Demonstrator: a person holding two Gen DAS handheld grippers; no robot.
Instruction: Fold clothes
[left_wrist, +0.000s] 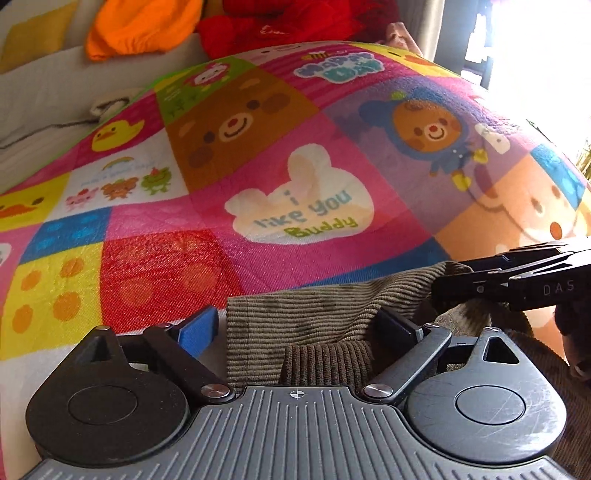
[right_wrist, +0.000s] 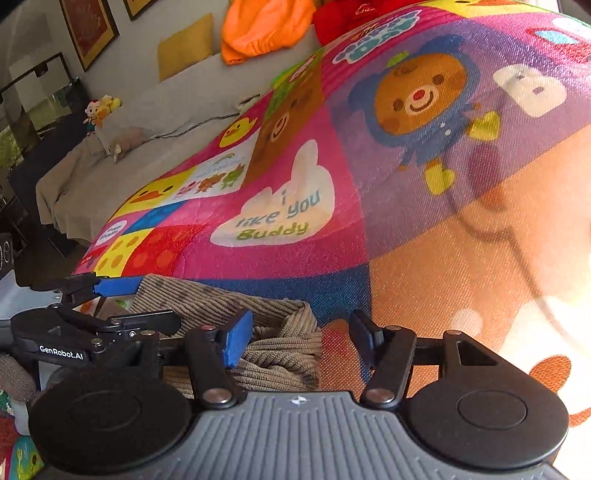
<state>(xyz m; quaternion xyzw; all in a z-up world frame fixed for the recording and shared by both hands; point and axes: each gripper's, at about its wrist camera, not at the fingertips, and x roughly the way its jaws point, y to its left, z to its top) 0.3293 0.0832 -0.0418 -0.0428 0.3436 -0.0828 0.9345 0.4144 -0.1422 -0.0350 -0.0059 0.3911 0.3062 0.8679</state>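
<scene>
Left wrist view shows the left gripper (left_wrist: 295, 325) with its fingers spread wide, and the brown corduroy garment (left_wrist: 317, 314) lies bunched between them at the near edge of the colourful cartoon mat (left_wrist: 258, 166). To the right, the right gripper (left_wrist: 458, 280) comes in from the side with its tip at a raised fold of the cloth — whether it pinches there I cannot tell from this view.

The garment looks soft, thick and rather light; I judge it will sag and not slip much, so an edge or a corner is the better place to take hold, not the crumpled middle.

Right wrist view shows what the other does not: the right gripper's fingers are also spread, with only the blue pad (right_wrist: 238, 341) beside the cloth. It also shows a sofa (right_wrist: 122, 162) and an orange cloth (right_wrist: 266, 29) farther back.
</scene>
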